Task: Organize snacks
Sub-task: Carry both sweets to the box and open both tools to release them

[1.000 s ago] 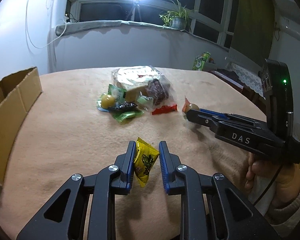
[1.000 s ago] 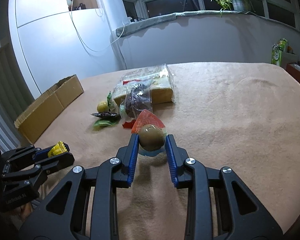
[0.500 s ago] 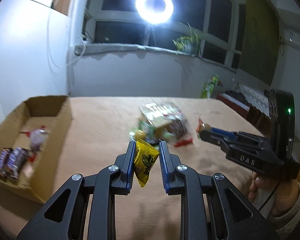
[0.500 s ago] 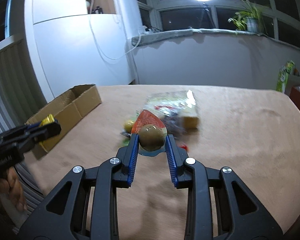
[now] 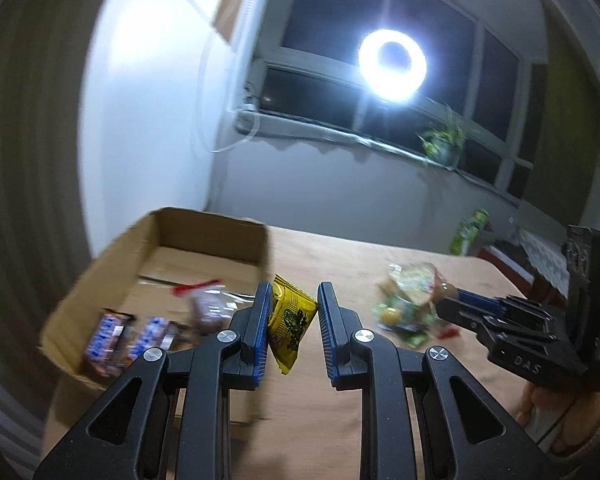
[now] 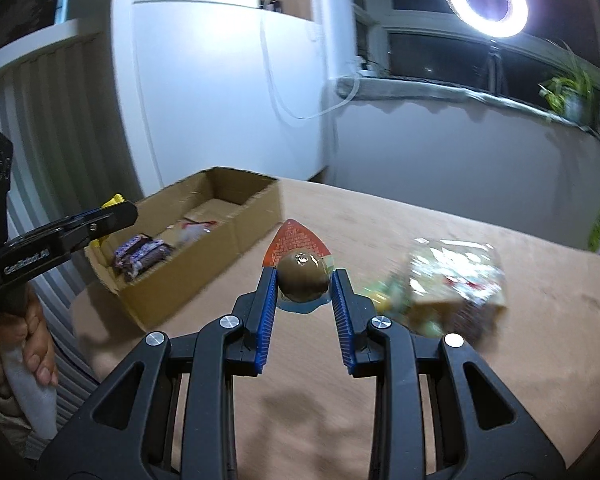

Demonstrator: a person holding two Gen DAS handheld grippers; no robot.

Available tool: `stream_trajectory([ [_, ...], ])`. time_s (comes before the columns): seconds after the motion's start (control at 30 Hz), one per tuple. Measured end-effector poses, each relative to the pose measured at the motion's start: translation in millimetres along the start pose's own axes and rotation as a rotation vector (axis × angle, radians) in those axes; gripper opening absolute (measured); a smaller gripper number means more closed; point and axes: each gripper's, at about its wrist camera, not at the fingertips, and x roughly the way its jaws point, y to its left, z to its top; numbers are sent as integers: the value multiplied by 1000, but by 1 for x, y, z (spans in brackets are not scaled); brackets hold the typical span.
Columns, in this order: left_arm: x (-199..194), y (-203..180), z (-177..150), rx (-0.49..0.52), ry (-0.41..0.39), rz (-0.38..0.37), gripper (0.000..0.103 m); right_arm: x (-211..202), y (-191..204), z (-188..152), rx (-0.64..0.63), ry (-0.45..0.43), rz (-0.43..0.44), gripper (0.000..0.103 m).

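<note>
The left tool (image 5: pixel 290 312) pinches a crinkled yellow foil packet (image 5: pixel 289 322) between its ribbed blue pads, held in the air just beside the corrugated cardboard box (image 5: pixel 204 236). The right tool (image 6: pixel 303 284) is closed on a smooth brown egg-shaped snack (image 6: pixel 302 278) sealed in glossy film with a red triangular tab, above the tan cloth-covered desk (image 6: pixel 440 224). The left view shows glossy blue-and-brown bars (image 5: pixel 108 330) in the box's near end; the right view shows the clear-bagged snack pile (image 6: pixel 452 276) lying well apart from the box.

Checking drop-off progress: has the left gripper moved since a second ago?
Yes. The left gripper, shut on the yellow packet, swung left toward the cardboard box.
</note>
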Motion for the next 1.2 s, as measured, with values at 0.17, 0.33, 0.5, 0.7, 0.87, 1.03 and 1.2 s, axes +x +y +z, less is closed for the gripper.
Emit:
stream_trajectory([
  [0.17,-5,34,2,-50,-16,46,21,18,33,14,-55,0,48,29],
  [0.33,-6,59,3,-79,-24,81,21,39,66,31,-112,-3,108,29],
  [0.5,3,73,5,-86,-16,97,21,61,96,46,-160,-13,153,29],
  [0.7,12,82,2,-103,3,93,21,83,113,57,-186,-18,183,29],
  [0.87,19,87,-1,-117,25,115,36,91,113,55,-205,-10,166,50],
  [1.03,7,92,-6,-156,-13,164,73,82,102,48,-166,-4,149,54],
  [1.2,-3,94,-6,-180,-25,167,73,70,98,37,-146,1,144,54],
])
